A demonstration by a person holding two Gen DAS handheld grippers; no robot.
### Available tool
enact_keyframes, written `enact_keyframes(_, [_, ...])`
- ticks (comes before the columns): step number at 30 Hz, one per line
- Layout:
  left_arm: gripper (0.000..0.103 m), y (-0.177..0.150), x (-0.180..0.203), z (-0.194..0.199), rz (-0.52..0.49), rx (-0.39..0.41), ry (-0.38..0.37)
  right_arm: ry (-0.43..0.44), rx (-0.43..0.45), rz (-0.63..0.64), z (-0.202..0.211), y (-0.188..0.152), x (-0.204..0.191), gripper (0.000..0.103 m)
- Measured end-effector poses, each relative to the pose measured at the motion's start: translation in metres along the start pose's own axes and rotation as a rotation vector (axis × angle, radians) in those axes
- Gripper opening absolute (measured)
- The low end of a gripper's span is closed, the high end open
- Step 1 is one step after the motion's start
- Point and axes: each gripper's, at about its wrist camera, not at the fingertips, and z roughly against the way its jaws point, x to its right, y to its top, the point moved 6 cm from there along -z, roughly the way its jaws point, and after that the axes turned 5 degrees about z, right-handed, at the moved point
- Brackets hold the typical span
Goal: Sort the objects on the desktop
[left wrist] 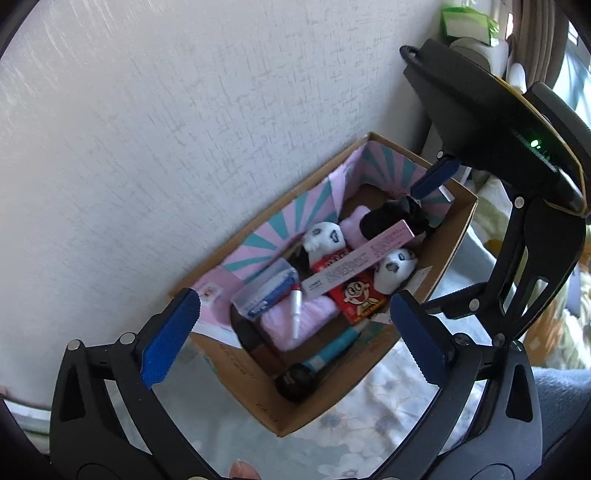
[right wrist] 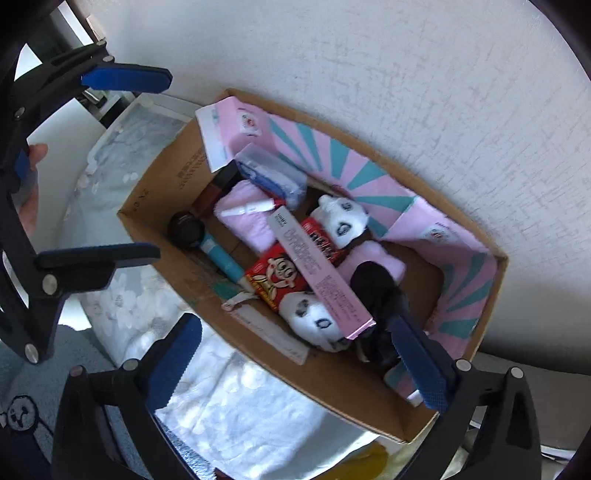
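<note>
A cardboard box [left wrist: 452, 240] [right wrist: 155, 221] with a pink and teal lining stands against the wall, full of items. A long pink carton [left wrist: 354, 262] [right wrist: 317, 273] lies on top, over a red snack pack [left wrist: 360, 299] [right wrist: 280, 280]. Two white plush toys [left wrist: 325, 236] [right wrist: 343, 221], a clear case [left wrist: 266, 293] [right wrist: 273, 173], a white pen [left wrist: 296, 310] and a teal tube [left wrist: 332, 350] [right wrist: 221, 258] lie inside. My left gripper [left wrist: 291, 338] [right wrist: 125, 166] is open above the box's near end. My right gripper [right wrist: 295, 360] is open over the far end; its finger [left wrist: 434, 179] shows in the left view.
A textured white wall [left wrist: 166, 129] runs behind the box. The box rests on a floral white cloth [left wrist: 369, 424] [right wrist: 236, 406]. A green pack [left wrist: 465, 22] sits at the far right. A yellow object [right wrist: 365, 461] lies at the cloth's edge.
</note>
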Motion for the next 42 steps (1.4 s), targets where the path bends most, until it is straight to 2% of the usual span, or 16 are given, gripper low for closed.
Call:
enact_keyframes(5, [0.103,-0.006,-0.010,0.014,0.047,-0.016,-0.048,-0.046,0.014,-0.011,0.006,-0.001,-0.002,0.103])
enact_keyframes(8, [0.103,-0.018,-0.025,0.018,0.110,-0.083,-0.063,-0.035,0.031,-0.045,0.016,0.000,-0.002,0.103])
enact_keyframes(12, [0.103,-0.038,-0.056,0.027,0.220,-0.083,0.045,-0.037,0.026,-0.095,0.024,-0.005,-0.009,0.103])
enact_keyframes(14, [0.103,-0.047,-0.071,0.032,0.276,-0.101,0.088,-0.001,0.028,-0.133,0.025,-0.009,-0.019,0.103])
enact_keyframes(16, [0.103,-0.053,-0.082,0.040,0.316,-0.114,0.106,0.016,0.024,-0.175,0.025,-0.012,-0.028,0.103])
enact_keyframes(20, [0.103,-0.056,-0.096,0.067,0.345,-0.081,0.124,-0.037,0.071,-0.233,0.040,-0.006,-0.038,0.103])
enact_keyframes(24, [0.103,-0.063,-0.110,0.102,0.397,-0.027,0.188,-0.052,0.124,-0.331,0.064,0.003,-0.049,0.103])
enact_keyframes(28, [0.103,-0.082,-0.126,0.133,0.492,0.018,0.231,-0.136,0.148,-0.397,0.081,0.014,-0.071,0.103])
enact_keyframes(33, [0.103,-0.118,-0.144,0.151,0.630,0.023,0.260,-0.199,0.274,-0.448,0.089,0.018,-0.110,0.103])
enact_keyframes(34, [0.103,-0.125,-0.146,0.155,0.637,0.028,0.279,-0.205,0.288,-0.469,0.088,0.018,-0.117,0.103])
enact_keyframes(38, [0.103,-0.148,-0.148,0.180,0.661,0.098,0.443,-0.229,0.303,-0.546,0.085,0.013,-0.134,0.103])
enact_keyframes(42, [0.103,-0.167,-0.144,0.194,0.700,0.134,0.428,-0.300,0.322,-0.573,0.086,0.006,-0.149,0.103])
